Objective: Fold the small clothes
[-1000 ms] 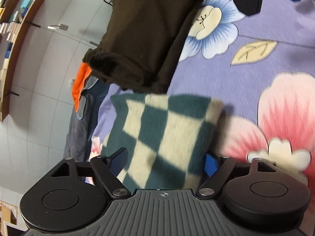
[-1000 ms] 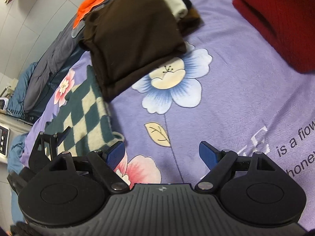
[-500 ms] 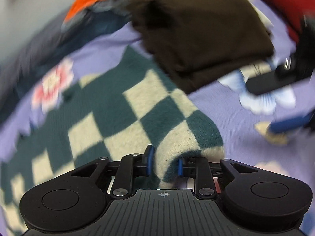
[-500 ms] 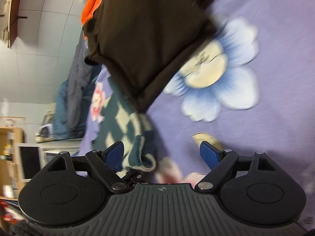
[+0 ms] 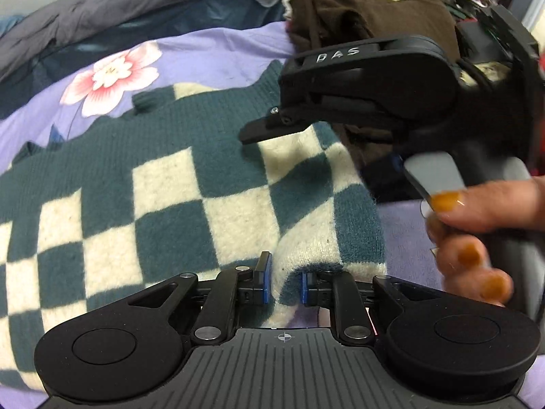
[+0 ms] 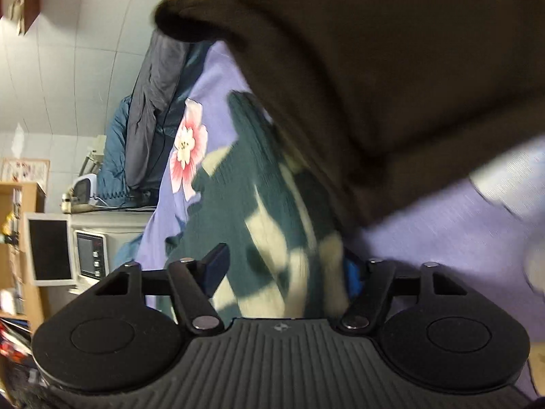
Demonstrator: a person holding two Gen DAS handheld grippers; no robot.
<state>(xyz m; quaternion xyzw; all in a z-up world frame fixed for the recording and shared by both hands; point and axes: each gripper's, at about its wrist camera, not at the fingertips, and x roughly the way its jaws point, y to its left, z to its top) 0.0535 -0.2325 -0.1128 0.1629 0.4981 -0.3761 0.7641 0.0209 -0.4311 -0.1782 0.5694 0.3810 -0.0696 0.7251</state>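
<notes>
A green and cream checkered knit garment (image 5: pixel 170 187) lies spread on the purple flowered bedspread (image 5: pixel 204 54). My left gripper (image 5: pixel 283 283) is shut on a bunched corner of it at its near right edge. My right gripper (image 6: pixel 284 272) is open, its jaws on either side of the garment's edge (image 6: pixel 272 225), beside the brown folded pile. In the left wrist view the right gripper (image 5: pixel 361 95) hovers over the garment's far right part, held by a hand.
A pile of folded brown clothes (image 5: pixel 374 13) sits just right of the garment and fills the top of the right wrist view (image 6: pixel 391 68). Dark blue and grey bedding (image 5: pixel 102 17) lies along the bed's far edge. Shelves and a monitor (image 6: pixel 47 248) stand beyond.
My left gripper went from open around the garment to shut on its corner. My right gripper moved from over the bedspread onto the garment's edge by the brown pile and stayed open.
</notes>
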